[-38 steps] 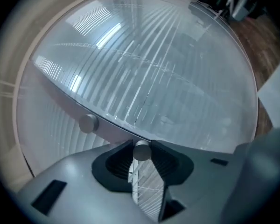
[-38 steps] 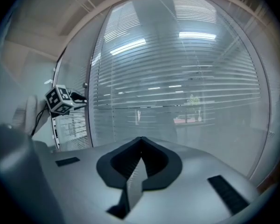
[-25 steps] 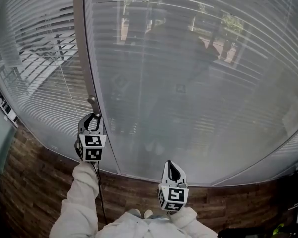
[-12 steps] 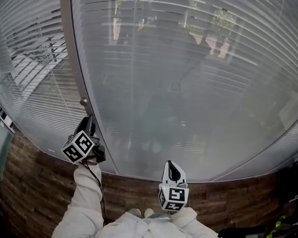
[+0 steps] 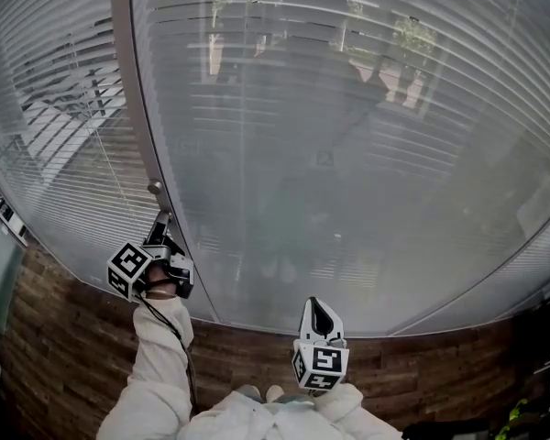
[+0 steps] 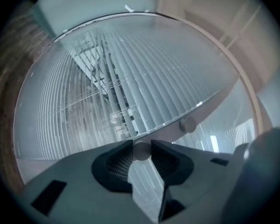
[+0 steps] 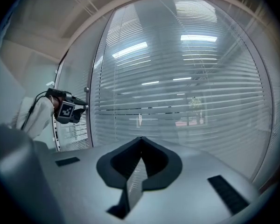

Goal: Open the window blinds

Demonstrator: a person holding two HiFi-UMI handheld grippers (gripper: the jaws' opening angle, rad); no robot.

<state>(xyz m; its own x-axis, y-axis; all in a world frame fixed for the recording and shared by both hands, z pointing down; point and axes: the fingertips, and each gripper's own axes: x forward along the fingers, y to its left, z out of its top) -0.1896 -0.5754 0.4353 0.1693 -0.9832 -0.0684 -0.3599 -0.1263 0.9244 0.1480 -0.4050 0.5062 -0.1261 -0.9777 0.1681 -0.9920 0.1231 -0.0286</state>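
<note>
Window blinds (image 5: 348,154) are worked here through a small round knob (image 6: 141,151). Your left claw (image 6: 141,147) is clamped on that knob by the very tips of its jaws, hard up against the upright frame (image 5: 128,108) at the left of the head view. Your right claw (image 7: 141,141) has its jaws together with nothing between them. It hangs low, well apart from the frame and short of the glass (image 5: 284,273).

Risks noted:
- **Slipping grip:** The hold is shallow on a smooth, round part. If you twist faster than the pads can bite, they will likely skate round the knob and the slats will not answer.
- **Second knob:** A second knob (image 6: 189,123) sits near the held one on the same frame. A drift of the claw along the frame could knock it.
- **Scraping the pane:** The claw's flank is close to the glass, so a tilt of the wrist may scrape it.
- **Over-turning:** Forcing the knob past its stop would strain the mechanism. Which way it should turn cannot be confirmed from here.

Condition of the blinds: pale horizontal slats sit behind the glass to the right of the frame and fill the pane. They stand only partly tilted, and shapes beyond show as a haze. In my judgement the opening is unfinished.
</note>
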